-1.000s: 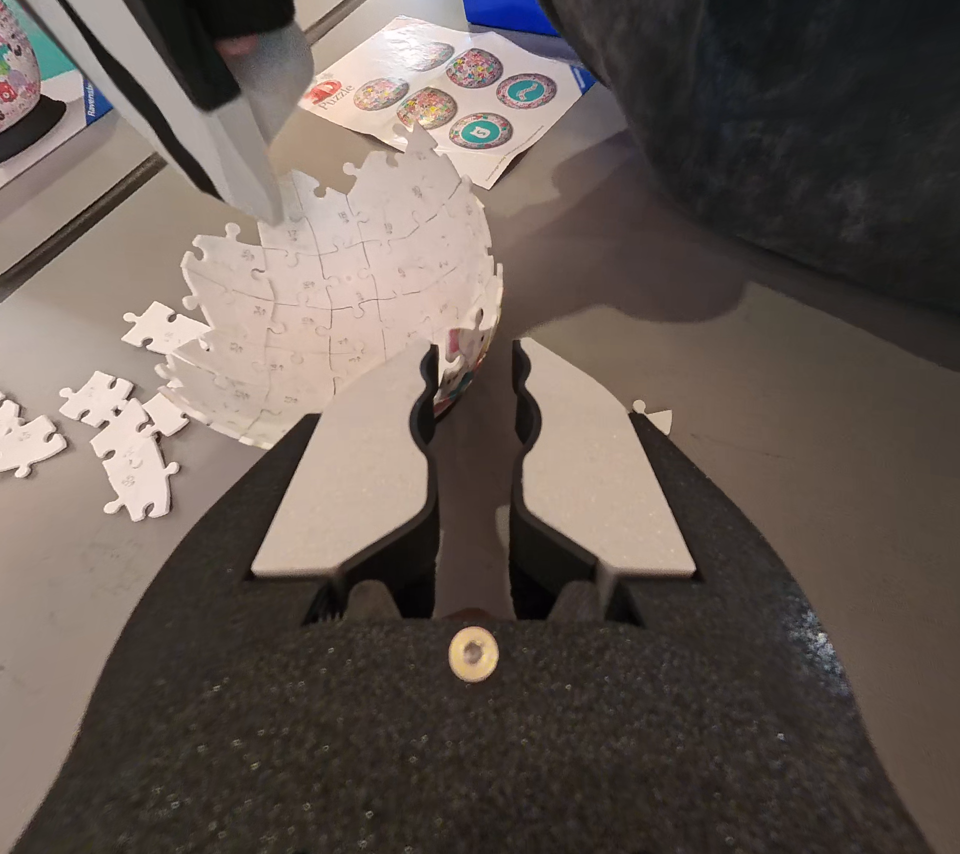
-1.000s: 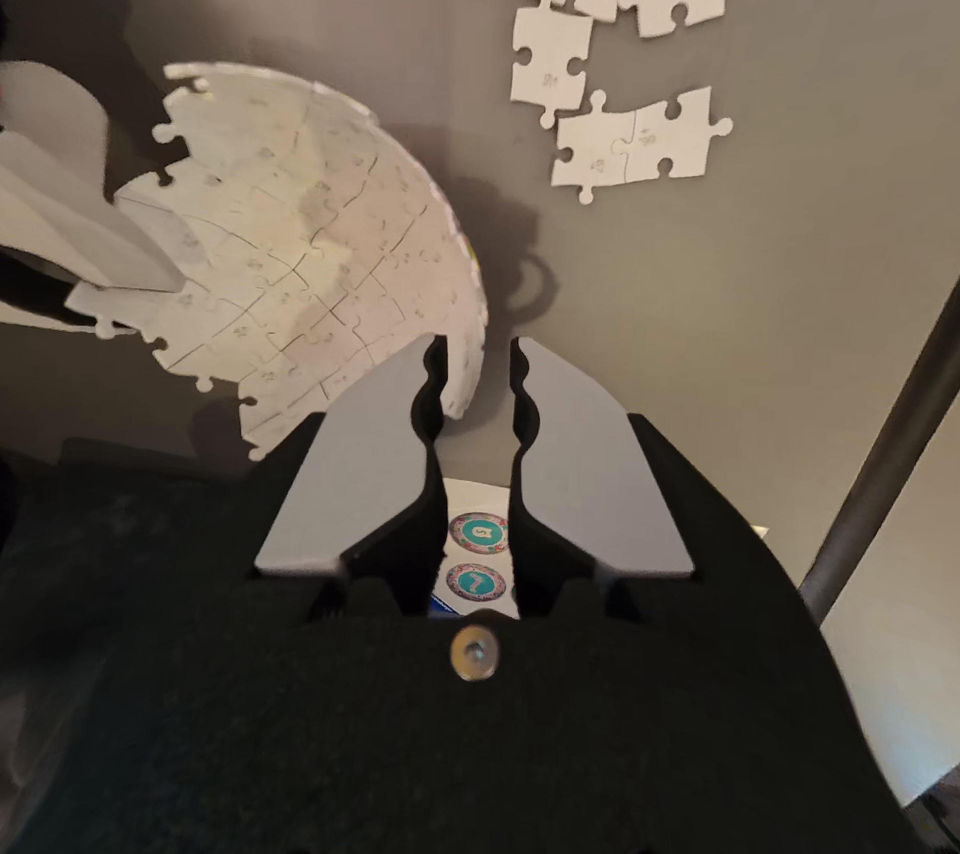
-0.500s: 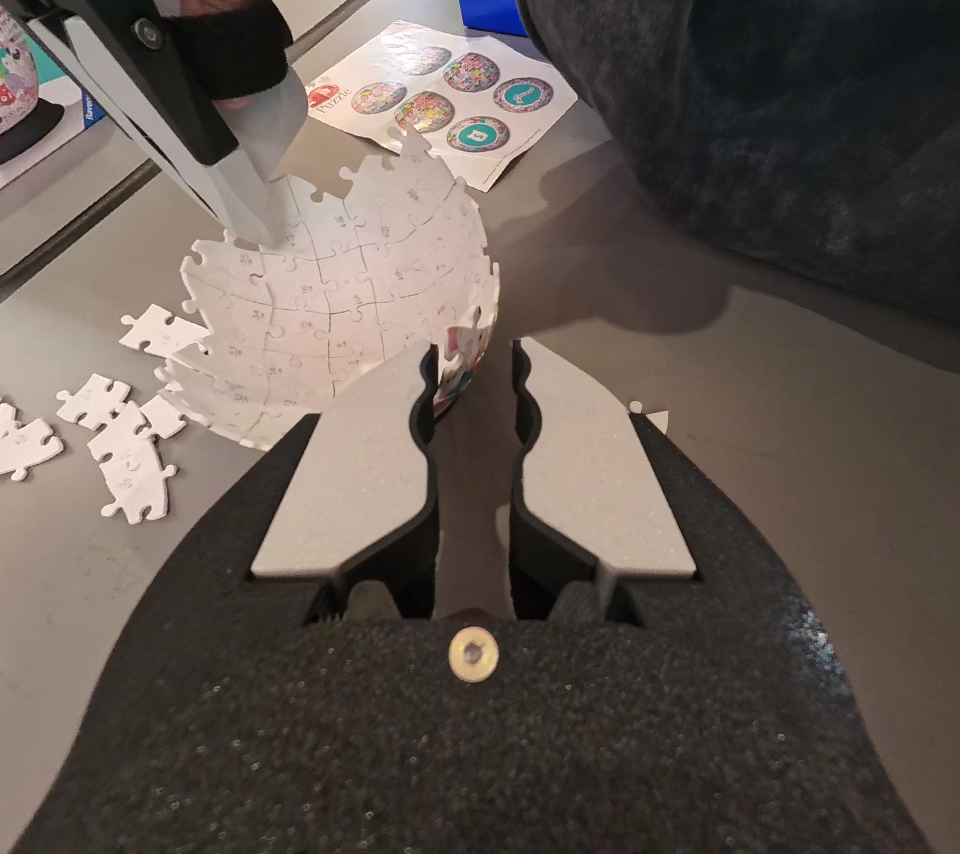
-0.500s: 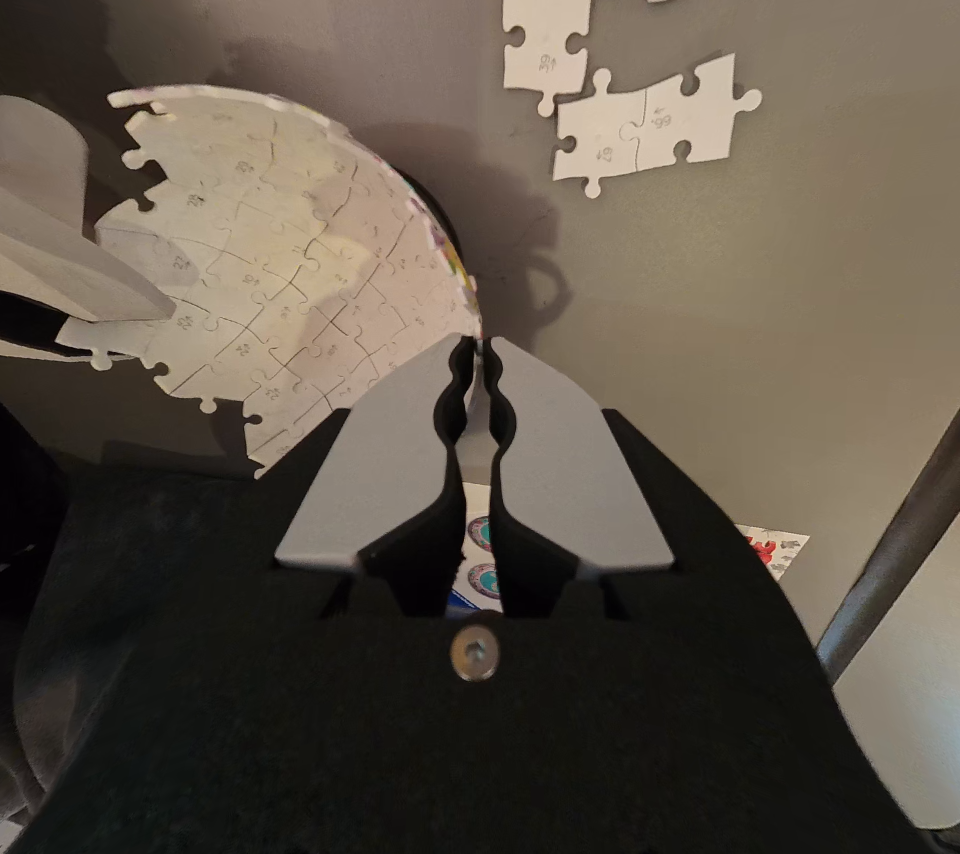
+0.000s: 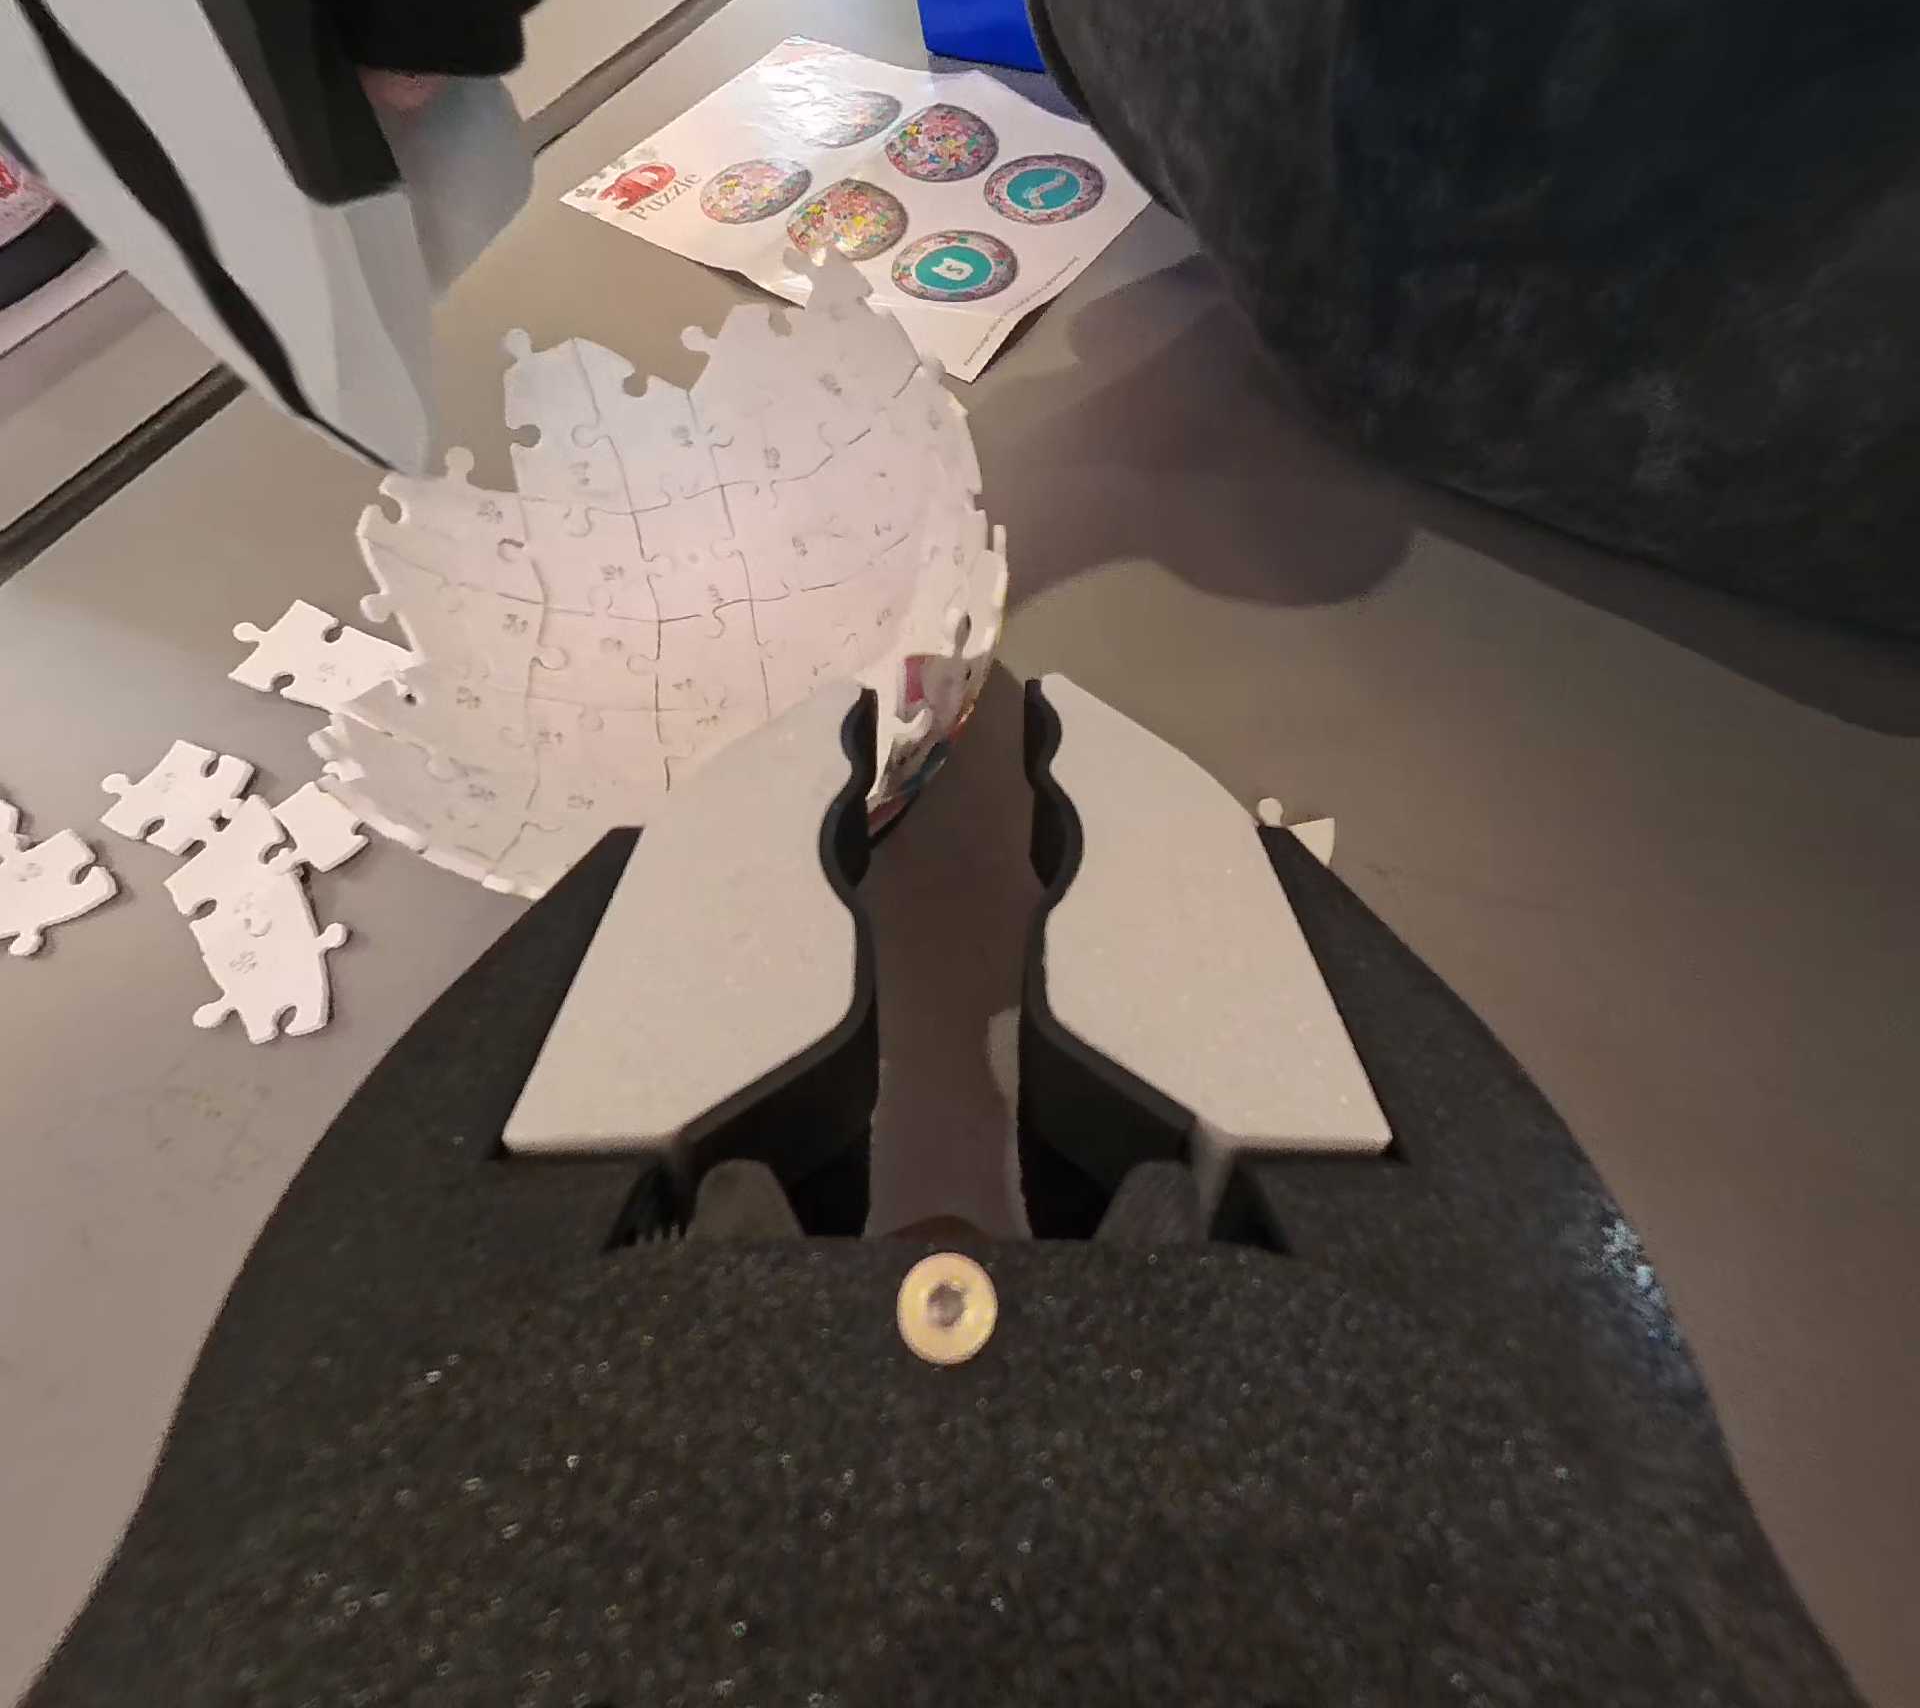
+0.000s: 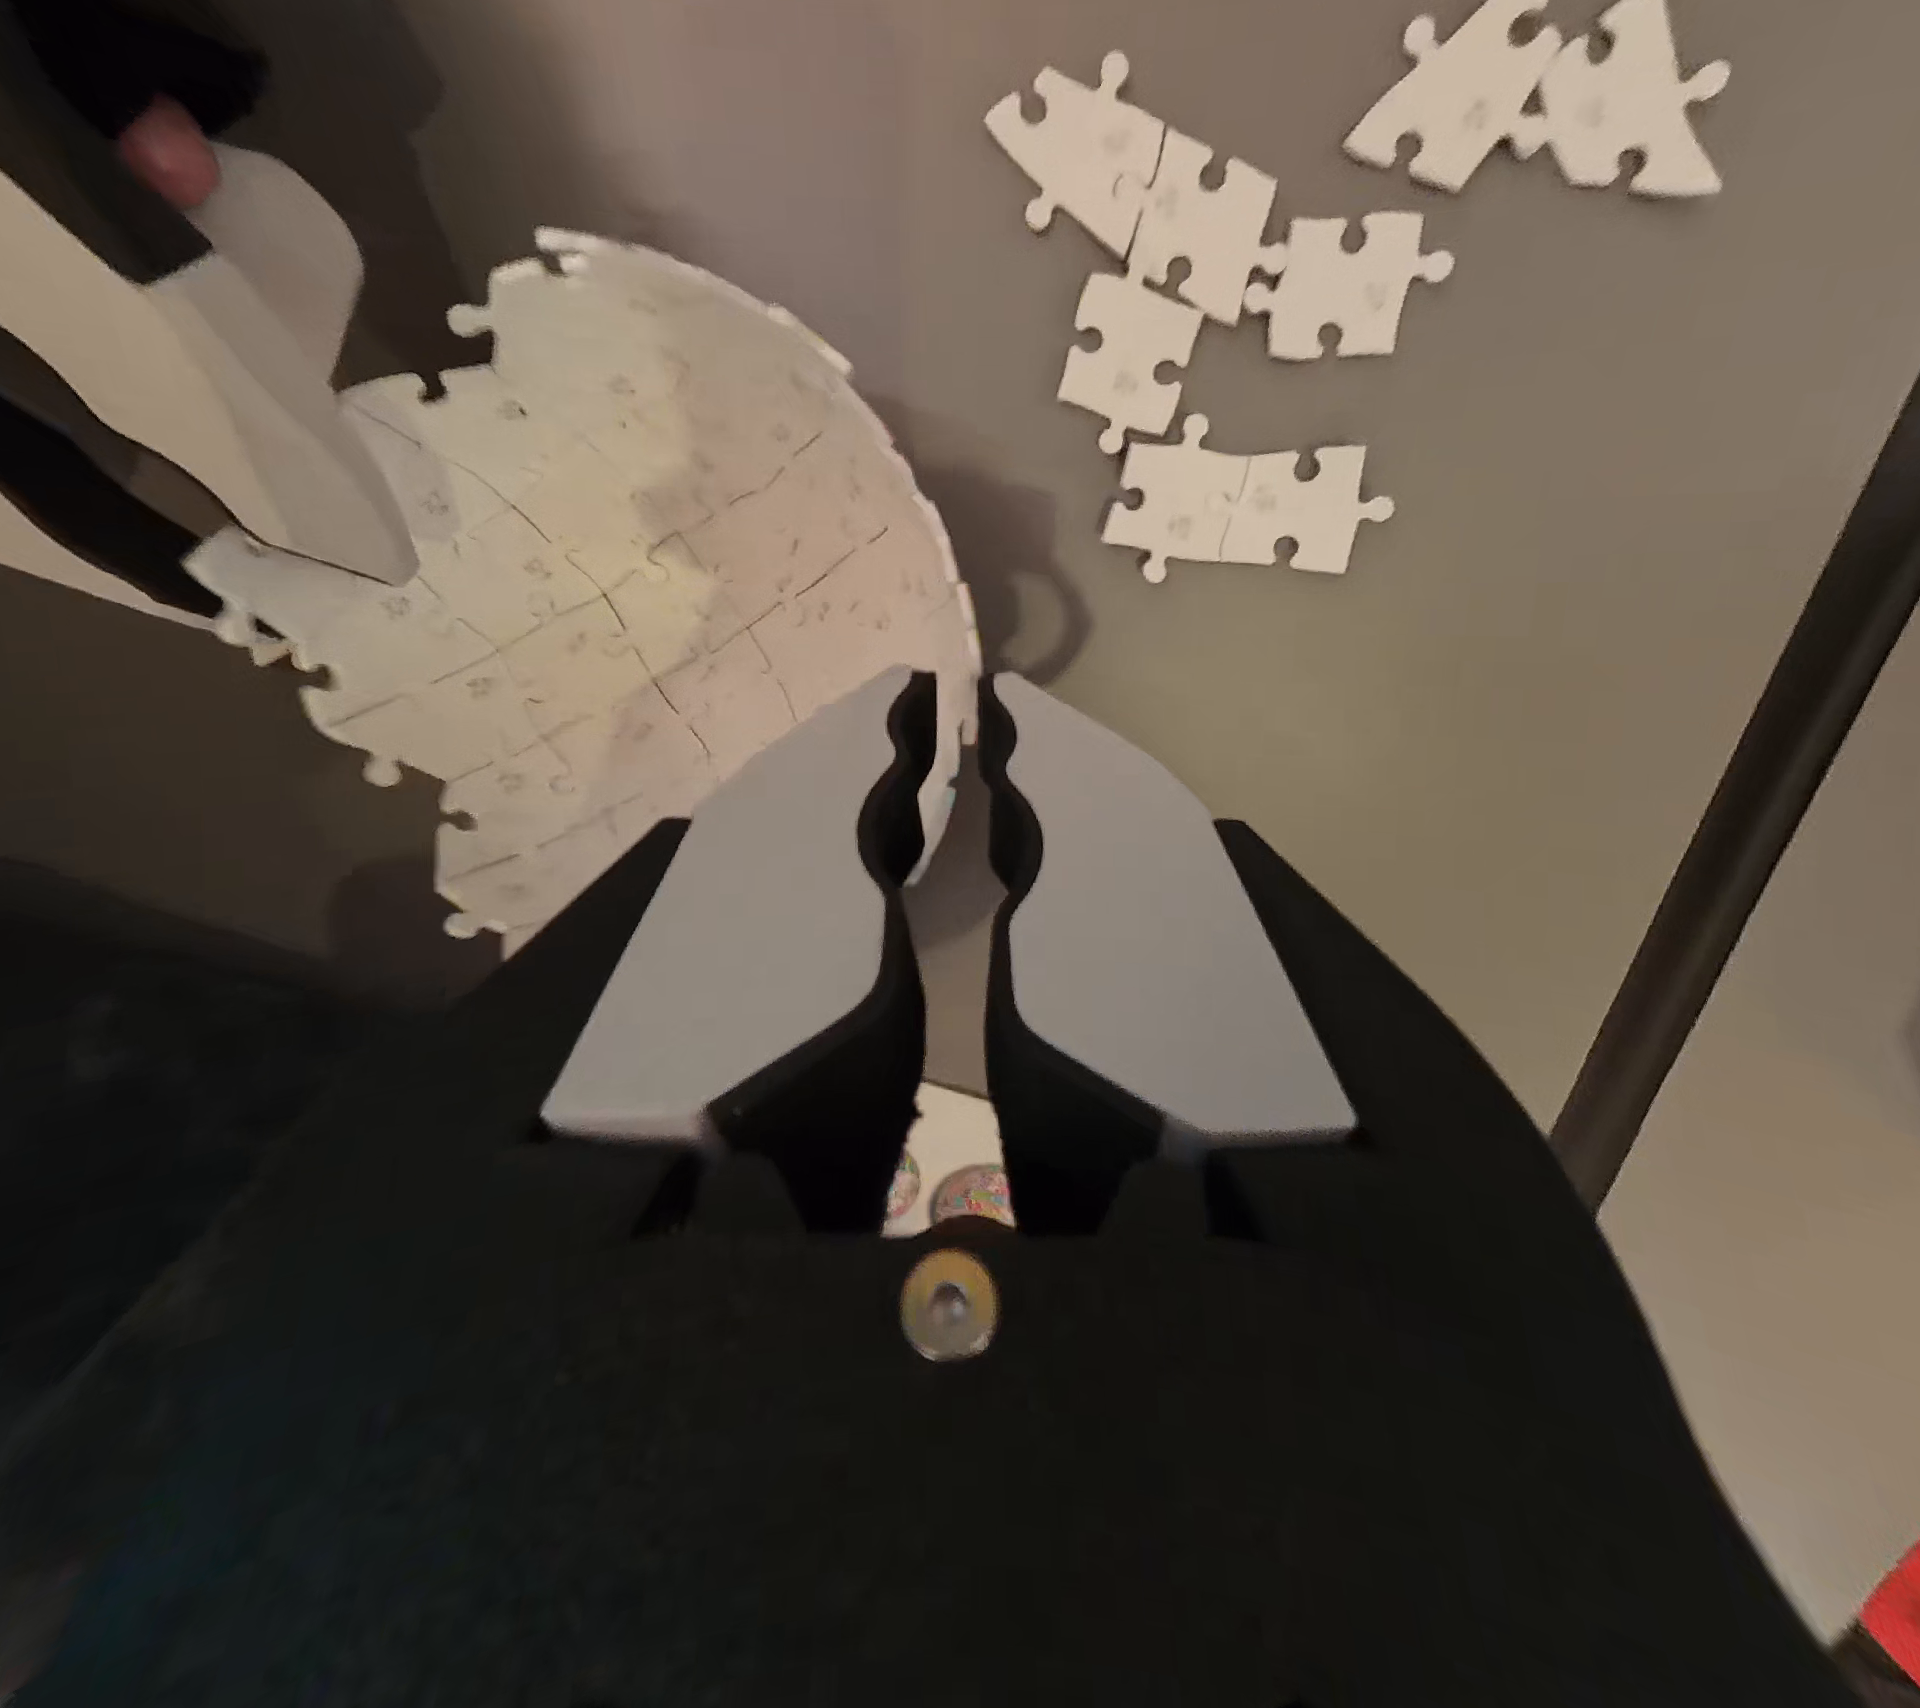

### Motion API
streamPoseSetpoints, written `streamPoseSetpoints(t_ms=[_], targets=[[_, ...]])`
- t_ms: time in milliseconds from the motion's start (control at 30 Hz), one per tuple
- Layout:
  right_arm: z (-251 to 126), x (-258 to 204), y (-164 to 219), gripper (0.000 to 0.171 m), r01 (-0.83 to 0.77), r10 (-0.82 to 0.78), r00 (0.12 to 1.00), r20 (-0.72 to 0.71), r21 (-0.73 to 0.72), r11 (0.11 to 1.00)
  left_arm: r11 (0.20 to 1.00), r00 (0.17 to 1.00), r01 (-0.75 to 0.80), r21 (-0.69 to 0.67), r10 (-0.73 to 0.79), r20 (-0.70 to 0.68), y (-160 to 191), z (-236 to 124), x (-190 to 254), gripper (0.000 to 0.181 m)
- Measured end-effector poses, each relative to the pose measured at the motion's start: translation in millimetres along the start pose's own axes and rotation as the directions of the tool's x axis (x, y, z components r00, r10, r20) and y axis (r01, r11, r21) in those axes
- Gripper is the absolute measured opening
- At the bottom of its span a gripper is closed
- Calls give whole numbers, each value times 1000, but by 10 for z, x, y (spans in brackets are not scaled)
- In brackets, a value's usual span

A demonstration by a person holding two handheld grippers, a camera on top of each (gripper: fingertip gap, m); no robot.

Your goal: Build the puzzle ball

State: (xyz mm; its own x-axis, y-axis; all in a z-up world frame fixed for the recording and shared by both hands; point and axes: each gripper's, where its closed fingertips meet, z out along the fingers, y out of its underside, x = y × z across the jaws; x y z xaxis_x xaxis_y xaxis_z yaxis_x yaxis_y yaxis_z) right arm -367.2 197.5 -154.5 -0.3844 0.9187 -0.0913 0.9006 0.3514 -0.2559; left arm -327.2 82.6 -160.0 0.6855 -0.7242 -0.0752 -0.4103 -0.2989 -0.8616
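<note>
Puzzle ball: the half-built shell [image 5: 675, 578] lay tipped on the table [image 5: 1455, 879], well in from its edges, with loose pieces [image 6: 1205, 256] just beside it.
Left gripper [image 5: 943, 702]: spread, straddling the shell's rim without clamping.
Right gripper [image 6: 951, 692]: nipped narrowly on the far rim.
Doing it well: I judged a gentle left squeeze should steady the wall, as hard pressure might pop seams.

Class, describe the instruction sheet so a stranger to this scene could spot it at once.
Start at the half-built puzzle ball in the middle of the grey table. Just beyond it lies the instruction sheet, flat on the table. Unlike the plain white loose pieces, it is one large sheet printed with colourful round pictures.
</note>
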Motion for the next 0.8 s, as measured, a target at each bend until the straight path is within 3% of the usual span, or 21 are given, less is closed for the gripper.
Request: streamPoseSetpoints(t_ms=[500,800], targets=[[52,73,41,3,46,-48,996,-69,-36,998,1000,1000,-2,-2,2,11,20,-34,-52,25],[-22,-28,47,15,-11,10,999,-34,-30,999,1000,1000,-6,-11,6,15,31,-31,-53,25]])
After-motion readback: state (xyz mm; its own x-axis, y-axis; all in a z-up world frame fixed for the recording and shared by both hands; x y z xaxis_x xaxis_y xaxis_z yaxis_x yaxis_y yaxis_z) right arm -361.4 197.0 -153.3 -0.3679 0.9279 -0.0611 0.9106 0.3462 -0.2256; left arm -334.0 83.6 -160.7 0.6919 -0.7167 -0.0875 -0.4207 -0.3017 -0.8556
